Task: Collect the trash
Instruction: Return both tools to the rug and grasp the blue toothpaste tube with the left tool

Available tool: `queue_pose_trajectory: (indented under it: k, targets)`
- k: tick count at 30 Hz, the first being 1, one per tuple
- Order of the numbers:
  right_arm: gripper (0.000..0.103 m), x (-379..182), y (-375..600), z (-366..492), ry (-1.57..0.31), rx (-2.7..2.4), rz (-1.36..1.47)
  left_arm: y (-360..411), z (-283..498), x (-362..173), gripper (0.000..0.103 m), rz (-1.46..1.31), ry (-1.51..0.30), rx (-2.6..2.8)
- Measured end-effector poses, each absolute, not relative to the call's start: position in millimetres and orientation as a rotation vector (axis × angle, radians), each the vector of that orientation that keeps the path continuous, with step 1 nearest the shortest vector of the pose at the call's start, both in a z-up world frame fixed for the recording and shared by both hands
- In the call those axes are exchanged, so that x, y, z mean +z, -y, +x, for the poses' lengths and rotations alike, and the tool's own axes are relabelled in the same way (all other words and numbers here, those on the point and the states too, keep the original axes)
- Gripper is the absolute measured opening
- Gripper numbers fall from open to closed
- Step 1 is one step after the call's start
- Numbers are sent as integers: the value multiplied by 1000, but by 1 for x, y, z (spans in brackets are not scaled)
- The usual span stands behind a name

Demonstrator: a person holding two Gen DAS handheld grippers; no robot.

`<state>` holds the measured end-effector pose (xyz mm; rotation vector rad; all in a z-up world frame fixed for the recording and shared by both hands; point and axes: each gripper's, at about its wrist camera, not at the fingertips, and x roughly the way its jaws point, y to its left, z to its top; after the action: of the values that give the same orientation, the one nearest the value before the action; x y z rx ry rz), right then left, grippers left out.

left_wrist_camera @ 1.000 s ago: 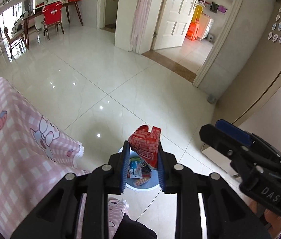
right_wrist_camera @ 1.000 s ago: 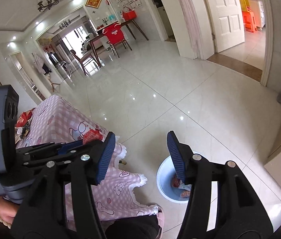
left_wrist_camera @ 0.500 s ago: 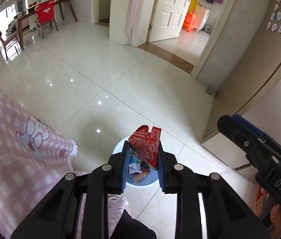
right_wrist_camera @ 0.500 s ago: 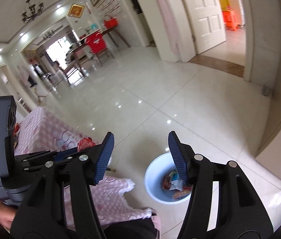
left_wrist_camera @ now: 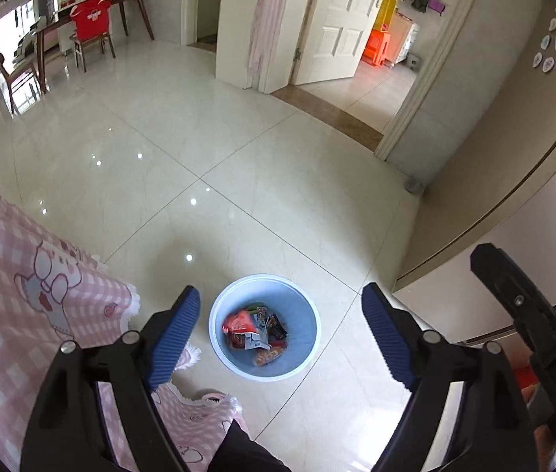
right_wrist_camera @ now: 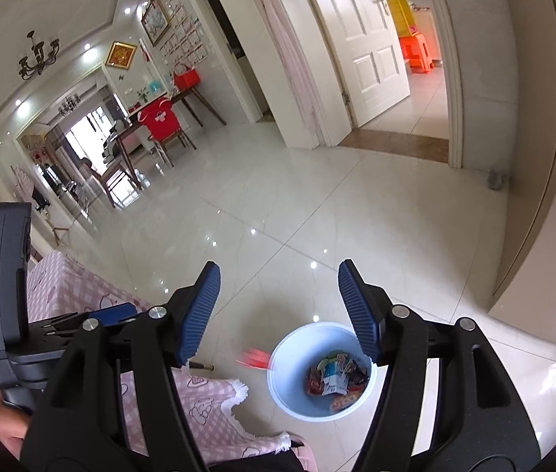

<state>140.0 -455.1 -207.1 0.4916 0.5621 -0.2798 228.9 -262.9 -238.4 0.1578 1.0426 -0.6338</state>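
Your left gripper [left_wrist_camera: 281,320] jaws just sprang open, red wrapper [right_wrist_camera: 255,357] gone from them; right view alone catches it blurred beside the bin [right_wrist_camera: 297,401], your right gripper [right_wrist_camera: 279,306] jaws released, empty

Pale blue bin [left_wrist_camera: 305,338]; red and multicoloured wrappers [left_wrist_camera: 256,330]; pink gingham cloth [left_wrist_camera: 10,283] at nine o'clock; cream glossy tiles [left_wrist_camera: 207,137]; blue ribbed pads [left_wrist_camera: 386,338].

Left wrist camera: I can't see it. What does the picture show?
The open left tool hangs empty above a light blue bin of snack wrappers on the glossy tiled floor. A pink checked tablecloth drapes at left.
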Motion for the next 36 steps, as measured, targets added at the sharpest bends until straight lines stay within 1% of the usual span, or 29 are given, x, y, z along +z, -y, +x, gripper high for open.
queue_pose_trajectory:
  k: [9, 17, 23, 28, 32, 36]
  targets:
    - [63, -203, 432, 145, -595, -221, 475, 234, 220, -218, 82, 141, -1000, -618]
    - [63, -180, 388, 154, -580, -123, 430, 170, 212, -183, 82, 97, -923, -512]
    - [63, -159, 333, 173, -580, 2, 374, 89, 217, -154, 82, 49, -850, -392]
    - [63, -145, 270, 202, -598, 139, 315, 1, 232, -142, 82, -33, -826, -236]
    - [63, -140, 214, 233, -633, 256, 264, -73, 248, -144, 82, -102, -820, -120]
    - [63, -140, 171, 262, -666, 325, 232, -133, 266, -159, 82, -155, -842, -45]
